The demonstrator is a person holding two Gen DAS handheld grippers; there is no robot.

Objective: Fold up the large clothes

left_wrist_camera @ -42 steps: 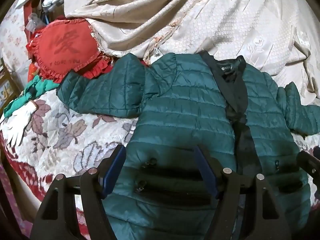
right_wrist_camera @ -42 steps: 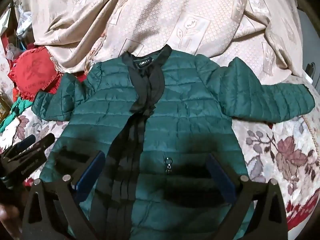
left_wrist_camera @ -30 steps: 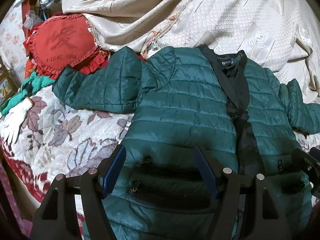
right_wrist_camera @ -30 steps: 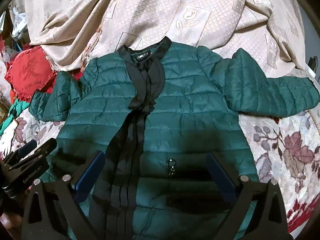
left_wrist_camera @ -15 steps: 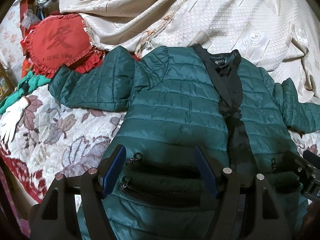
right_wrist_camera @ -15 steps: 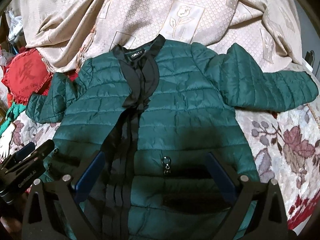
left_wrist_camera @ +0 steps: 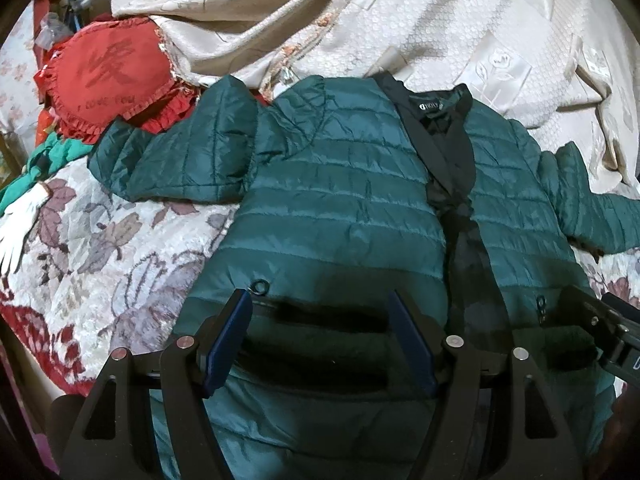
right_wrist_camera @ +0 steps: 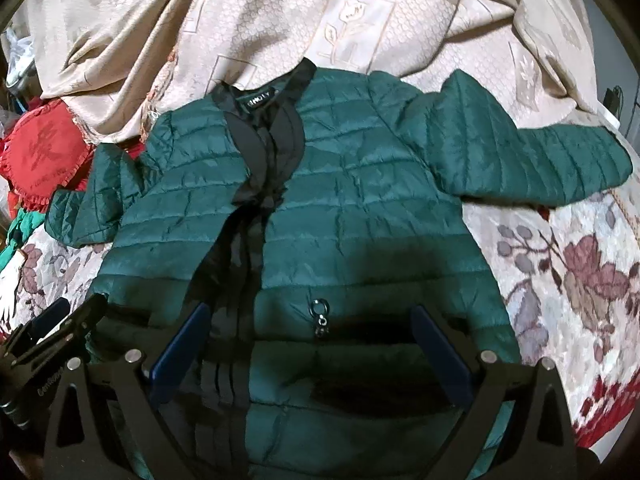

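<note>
Bed surface: floral quilt (right_wrist_camera: 568, 280) is seen underneath, with a beige bedspread (left_wrist_camera: 460, 20) bunched at the far side. Room for folding is left on the near half only.

Green quilted jacket (left_wrist_camera: 340, 208) is laid front-up across the quilt, collar pointing away, hem toward the grippers. Black placket (right_wrist_camera: 248, 240) runs down the middle; front looks closed or at least overlapped. Spread flat like this, it is judged ready for the first fold; nothing is folded yet.

Sleeves: left sleeve (left_wrist_camera: 172, 160) is angled outward, its end lying against the red heart cushion (left_wrist_camera: 108, 76). Right sleeve (right_wrist_camera: 532, 160) is stretched out sideways onto the quilt, well apart from the body. Both would likely need to be brought in over the chest first.

Left gripper (left_wrist_camera: 320, 336): jaws are held wide over the lower front panel, nothing is clamped. Right gripper (right_wrist_camera: 308, 352): jaws likewise spread wide above the hem area beside the placket, nothing is held. Contact with the fabric cannot be told.

Small items: zipper pull (right_wrist_camera: 320, 312) sits between the right jaws; white glove (left_wrist_camera: 20, 224) lies at the quilt edge, clear of the jacket.
</note>
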